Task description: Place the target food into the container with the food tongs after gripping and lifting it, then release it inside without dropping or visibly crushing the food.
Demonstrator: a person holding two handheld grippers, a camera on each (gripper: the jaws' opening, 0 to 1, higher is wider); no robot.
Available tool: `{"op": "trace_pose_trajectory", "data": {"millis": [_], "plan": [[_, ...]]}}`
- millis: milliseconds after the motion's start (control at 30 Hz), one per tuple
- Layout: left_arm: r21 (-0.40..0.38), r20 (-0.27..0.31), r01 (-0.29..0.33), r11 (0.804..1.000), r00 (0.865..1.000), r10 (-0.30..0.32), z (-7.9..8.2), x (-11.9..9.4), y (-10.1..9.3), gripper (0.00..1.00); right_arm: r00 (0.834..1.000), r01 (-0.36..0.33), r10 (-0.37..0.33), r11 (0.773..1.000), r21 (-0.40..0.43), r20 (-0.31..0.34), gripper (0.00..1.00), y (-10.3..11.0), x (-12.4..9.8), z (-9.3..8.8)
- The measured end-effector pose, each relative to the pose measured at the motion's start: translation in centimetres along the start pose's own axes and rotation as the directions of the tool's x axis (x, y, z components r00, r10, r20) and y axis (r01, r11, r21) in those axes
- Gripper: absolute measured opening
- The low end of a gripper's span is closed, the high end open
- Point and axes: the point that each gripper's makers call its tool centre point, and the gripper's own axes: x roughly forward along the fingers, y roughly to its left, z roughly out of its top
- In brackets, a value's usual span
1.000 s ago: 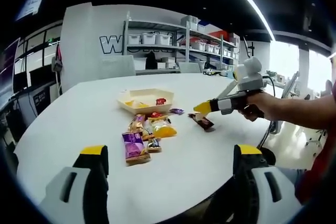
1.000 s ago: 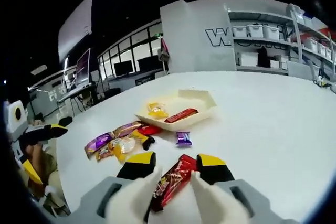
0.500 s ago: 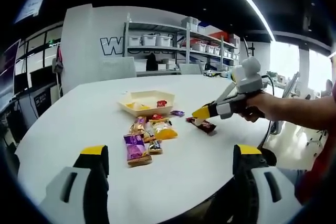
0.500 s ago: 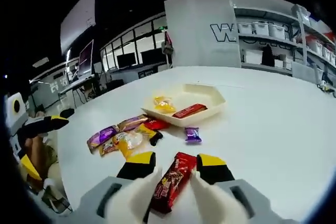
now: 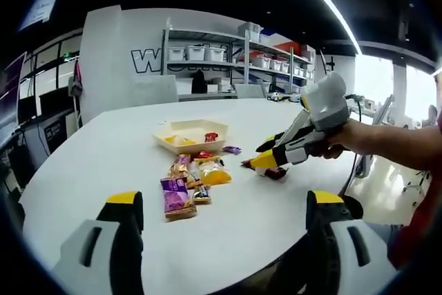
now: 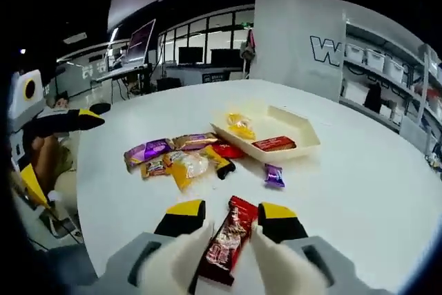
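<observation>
The right gripper (image 6: 228, 220) has its fingers closed on one red snack bar (image 6: 229, 241), just above the white tabletop (image 6: 359, 191). The beige container (image 6: 298, 144) holds two items, with about six loose packets (image 6: 183, 160) beside it and open tabletop all round. The left gripper (image 5: 224, 208) hangs with fingers wide, nothing between them.

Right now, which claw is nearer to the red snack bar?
Right. The right claw has the red snack bar between its jaws. The left claw hangs back, open, apart from it.

Red wrapped snack bar (image 6: 230, 238) lies lengthwise between tool jaws; cream tray (image 6: 302, 133) beyond.
</observation>
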Motion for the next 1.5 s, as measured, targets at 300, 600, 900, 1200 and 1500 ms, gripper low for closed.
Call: {"op": "trace_pose_trajectory", "data": {"millis": [300, 600, 900, 1200, 1500], "plan": [[0.004, 0.006, 0.01, 1.0, 1.0, -0.01, 0.3, 0.2, -0.4, 0.95, 1.0, -0.001, 0.001, 1.0, -0.006, 0.012, 0.2, -0.3, -0.1, -0.1], [0.003, 0.01, -0.006, 1.0, 1.0, 0.006, 0.4, -0.3, 0.3, 0.95, 0.997, -0.06, 0.051, 0.982, 0.177, 0.059, 0.2, -1.2, -0.6, 1.1], [-0.02, 0.009, -0.024, 1.0, 1.0, 0.024, -0.1, -0.4, 0.9, 0.97, 0.99, -0.081, 0.052, 0.97, 0.23, 0.128, 0.19, -1.9, -1.0, 4.3], [-0.033, 0.003, -0.015, 0.999, 1.0, 0.015, -0.6, -0.5, 1.0, 0.96, 0.987, -0.072, 0.041, 0.977, 0.2, 0.155, 0.2, -2.6, -1.0, 6.5], [-0.037, 0.016, -0.029, 0.999, 0.999, 0.03, -0.4, -0.3, 1.4, 0.99, 0.985, -0.062, 0.034, 0.984, 0.164, 0.169, 0.2, -3.6, -0.8, 8.5]]}}
